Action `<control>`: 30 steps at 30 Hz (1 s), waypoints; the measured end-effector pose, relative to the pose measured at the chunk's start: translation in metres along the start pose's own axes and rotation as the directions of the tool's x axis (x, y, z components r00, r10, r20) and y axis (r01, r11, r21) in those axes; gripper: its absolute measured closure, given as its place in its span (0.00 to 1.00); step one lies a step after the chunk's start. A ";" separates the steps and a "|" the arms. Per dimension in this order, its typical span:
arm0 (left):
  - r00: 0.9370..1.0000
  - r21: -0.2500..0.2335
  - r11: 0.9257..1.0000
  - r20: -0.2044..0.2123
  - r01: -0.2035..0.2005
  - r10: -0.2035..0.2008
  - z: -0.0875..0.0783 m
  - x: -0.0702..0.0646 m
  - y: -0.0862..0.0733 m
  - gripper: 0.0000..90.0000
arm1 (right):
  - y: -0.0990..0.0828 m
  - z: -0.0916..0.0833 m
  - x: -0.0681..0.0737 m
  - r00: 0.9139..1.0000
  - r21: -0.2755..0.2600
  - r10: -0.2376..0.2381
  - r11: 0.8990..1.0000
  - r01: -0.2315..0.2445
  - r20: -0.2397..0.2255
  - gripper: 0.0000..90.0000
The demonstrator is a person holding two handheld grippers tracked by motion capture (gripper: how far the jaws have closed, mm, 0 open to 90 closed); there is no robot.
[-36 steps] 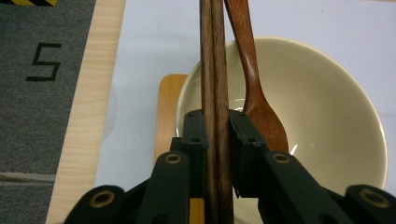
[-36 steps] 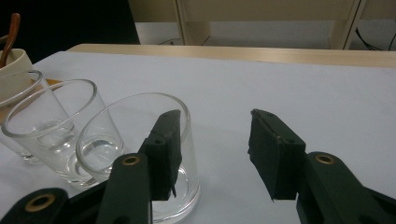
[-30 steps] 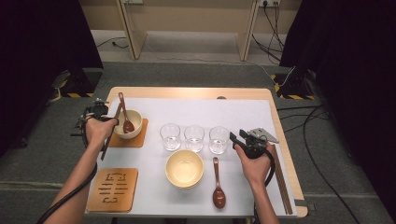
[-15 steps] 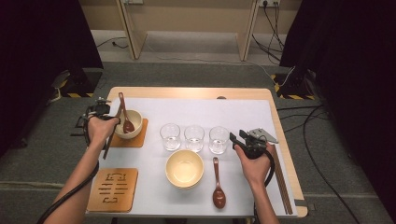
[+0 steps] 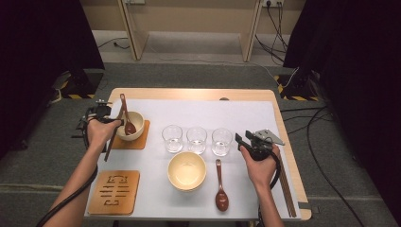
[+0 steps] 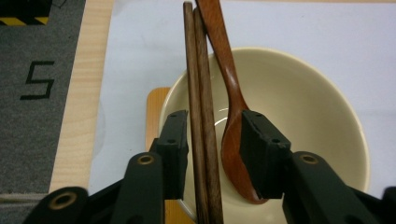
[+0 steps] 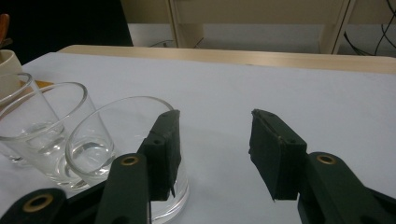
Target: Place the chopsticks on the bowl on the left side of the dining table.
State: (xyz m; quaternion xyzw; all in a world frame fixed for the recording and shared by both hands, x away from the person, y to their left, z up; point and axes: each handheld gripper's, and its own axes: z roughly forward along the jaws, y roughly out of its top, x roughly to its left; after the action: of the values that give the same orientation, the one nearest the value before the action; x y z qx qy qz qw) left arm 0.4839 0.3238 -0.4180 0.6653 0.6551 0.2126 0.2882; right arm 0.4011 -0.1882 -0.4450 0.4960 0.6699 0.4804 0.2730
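Jaws of the left claw [image 6: 212,149] have just been opening over the small cream bowl [image 5: 130,126] on its orange square mat [image 5: 139,141]. Two dark wooden chopsticks [image 6: 201,116] and a brown wooden spoon [image 6: 233,121] sit between the jaws, but the pads are not squeezing them now. I think the chopsticks are being let go, to rest across the bowl with the spoon.

The left claw view shows this gap up close. The high view shows the whole white bench [image 5: 246,118], the three clear glasses [image 5: 197,140], a bigger cream bowl [image 5: 187,170] and another spoon [image 5: 221,185]. The right claw [image 7: 212,140] is wide and empty, just beside the nearest glass.
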 end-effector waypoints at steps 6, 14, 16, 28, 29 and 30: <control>0.999 -0.035 0.999 0.004 -0.039 0.039 -0.017 -0.001 0.002 0.68 | 0.003 -0.006 -0.003 1.000 -0.014 0.000 1.000 0.000 0.013 0.59; 0.994 -0.034 0.994 0.016 -0.108 0.109 -0.030 0.009 -0.006 0.90 | 0.007 -0.011 -0.002 1.000 0.000 -0.012 1.000 0.012 0.016 0.64; 0.992 -0.026 0.992 0.018 -0.123 0.124 -0.030 0.012 -0.009 0.93 | 0.008 -0.012 -0.002 1.000 0.005 -0.013 1.000 0.013 0.018 0.65; 0.989 0.018 0.989 0.007 -0.146 0.146 -0.018 0.017 -0.015 0.98 | 0.008 -0.014 0.001 1.000 0.014 -0.010 1.000 0.010 0.008 0.66; 0.989 0.021 0.989 0.007 -0.147 0.147 -0.018 0.017 -0.015 0.98 | 0.007 -0.014 0.000 1.000 0.015 -0.011 1.000 0.011 0.009 0.66; 0.989 0.020 0.989 0.008 -0.145 0.145 -0.017 0.017 -0.015 0.98 | 0.007 -0.014 0.000 1.000 0.016 -0.009 1.000 0.009 0.009 0.66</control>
State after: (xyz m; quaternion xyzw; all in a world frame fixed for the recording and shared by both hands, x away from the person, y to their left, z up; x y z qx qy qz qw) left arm 0.4622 0.3417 -0.4171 0.7147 0.6063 0.2242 0.2672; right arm 0.3921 -0.1928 -0.4329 0.4972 0.6747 0.4716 0.2740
